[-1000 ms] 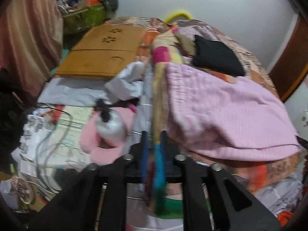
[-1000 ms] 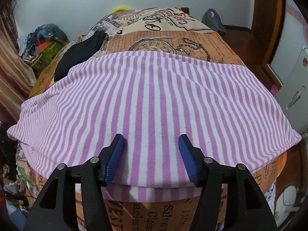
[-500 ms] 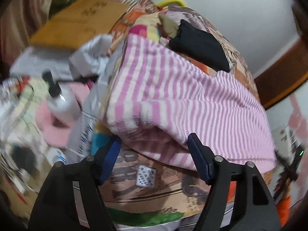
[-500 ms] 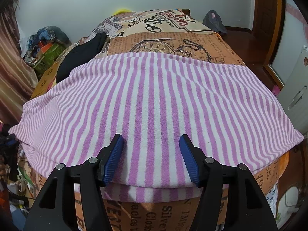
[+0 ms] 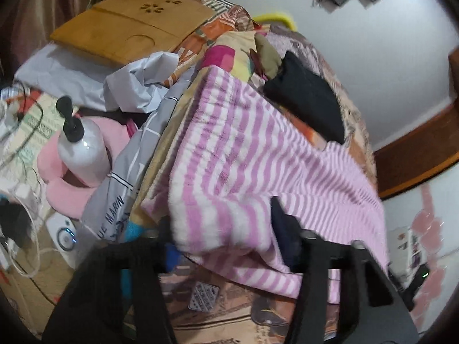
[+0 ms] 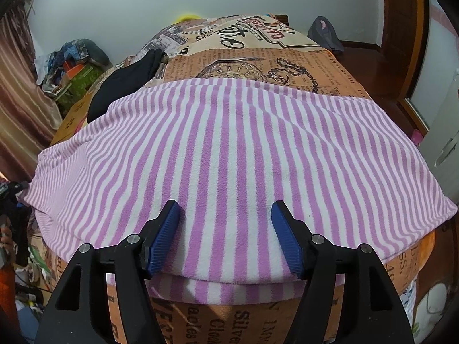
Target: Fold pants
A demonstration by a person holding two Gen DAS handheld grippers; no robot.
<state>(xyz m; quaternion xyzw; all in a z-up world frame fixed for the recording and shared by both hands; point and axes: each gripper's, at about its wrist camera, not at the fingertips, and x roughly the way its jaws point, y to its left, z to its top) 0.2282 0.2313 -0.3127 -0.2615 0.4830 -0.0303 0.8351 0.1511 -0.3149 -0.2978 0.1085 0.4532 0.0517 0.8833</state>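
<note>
Item: striped pants (image 6: 229,154), pink and white fleece, lay spread across the near end of the bed (image 6: 258,60), their near hem drooping over the bed's front edge and one end bunched thick at the bed's left corner.

Step in hand, as judged: taking hold of the folded stack at two points along the near edge, ready for the next fold. To do it well, each grip probably needed to catch every layer at once; the bunched left end looked prone to letting a lower layer slip. The two holds wanted to rise together, level, so the stripes stayed straight and the far edge did not drag toward the black garment (image 5: 307,100) lying beside it at the left side.

Left gripper (image 5: 221,229): jaws had just been closing, the thick bunched corner of the pants filling the gap between them; both pads seemed to press on the cloth, though blur left the near pad unclear.

Right gripper (image 6: 226,235): jaws had just been opening and stood wide apart, straddling the pants at the front edge, cloth lying between the blue pads (image 6: 165,235) but not pinched. Nothing held.

Beside the bed, left: pump bottle (image 5: 81,149), wooden tray (image 5: 129,25).
</note>
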